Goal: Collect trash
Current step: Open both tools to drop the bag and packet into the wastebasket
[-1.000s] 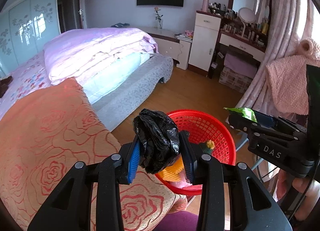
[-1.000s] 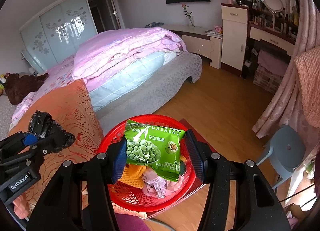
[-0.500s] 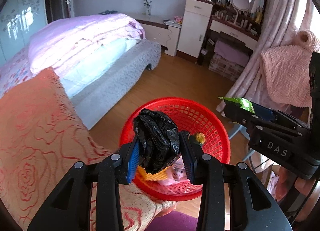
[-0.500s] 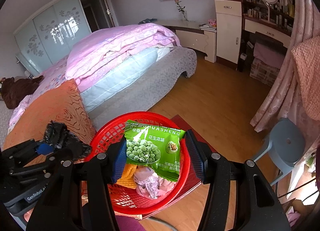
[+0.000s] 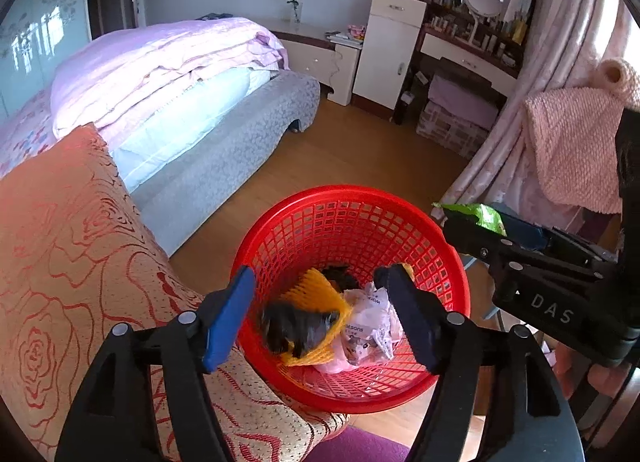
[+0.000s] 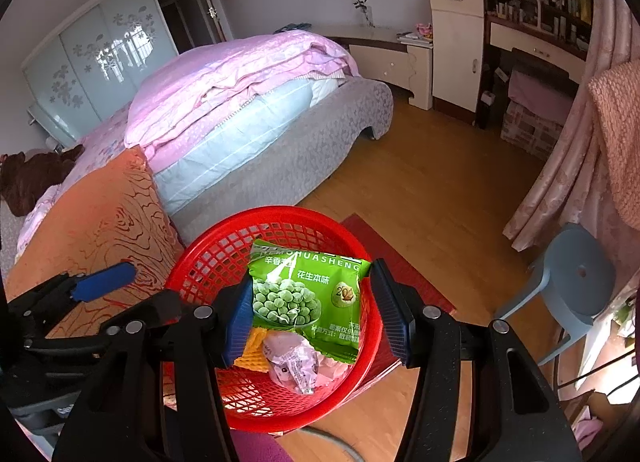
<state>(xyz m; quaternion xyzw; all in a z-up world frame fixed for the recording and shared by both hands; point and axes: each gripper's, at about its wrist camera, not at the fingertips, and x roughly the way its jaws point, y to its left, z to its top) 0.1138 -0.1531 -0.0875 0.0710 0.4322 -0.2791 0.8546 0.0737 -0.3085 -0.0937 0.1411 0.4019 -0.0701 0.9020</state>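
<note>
1. Your left gripper hangs over the red basket, its jaws opening, and nothing is pressed between the pads.
2. The crumpled black bag shows blurred in the gap between those jaws, touching neither pad, over the yellow foam netting in the basket; whether it has landed you cannot tell.
3. Pale pink wrappers lie in the basket just at 3 o'clock of the netting.
4. Your right gripper is closed at a middling width on the green snack packet, one pad pressing each side edge.
5. The packet is held upright above the basket's opening, its printed face toward the right camera.
6. In the left view, the right gripper enters at 3 o'clock, the packet's green edge just past the basket rim.
7. In the right view, the left gripper's blue pad sits at 9 o'clock of the basket.
8. The basket rests partly on an orange rose-patterned cover at its 9 o'clock.
9. A bed with pink bedding fills the 11 o'clock area.
10. A grey stool stands at 3 o'clock in the right view.
</note>
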